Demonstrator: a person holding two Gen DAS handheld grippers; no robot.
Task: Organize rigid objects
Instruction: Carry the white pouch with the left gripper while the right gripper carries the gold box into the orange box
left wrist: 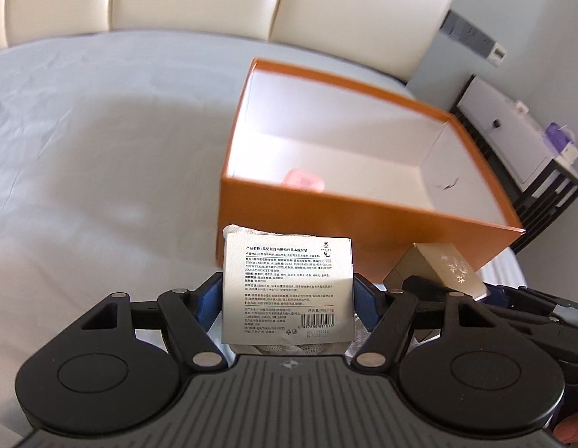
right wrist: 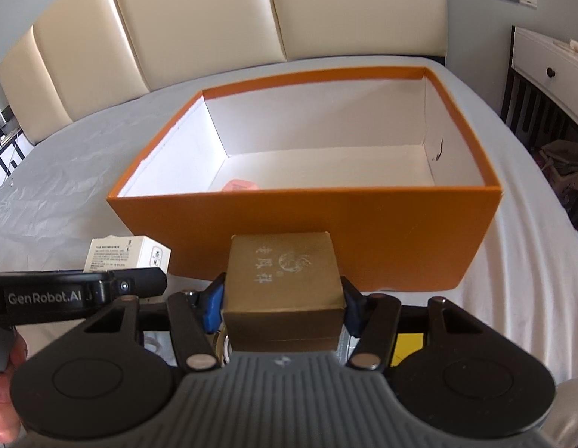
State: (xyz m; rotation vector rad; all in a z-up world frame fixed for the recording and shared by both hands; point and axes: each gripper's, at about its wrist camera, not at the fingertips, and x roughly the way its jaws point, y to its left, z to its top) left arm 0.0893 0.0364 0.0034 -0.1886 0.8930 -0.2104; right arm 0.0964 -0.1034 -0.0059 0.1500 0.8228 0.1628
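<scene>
Bed sheet [right wrist: 64,171] holds the orange box [right wrist: 307,231], mid-frame, just ahead of both tongs. Left gripper [left wrist: 288,291] grips a white box [left wrist: 287,287]; right gripper [right wrist: 283,298], nearer, grips a gold box [right wrist: 285,272].

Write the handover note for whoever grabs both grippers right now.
Left gripper: shut on the white labelled box, held in front of the orange box.
Right gripper: shut on the gold box, also just short of the orange box's near wall.
Orange box sits open on the bed; a pink item already lies inside.
Done: both small boxes picked up.
Left: probably lift each over the wall and set them inside.
</scene>
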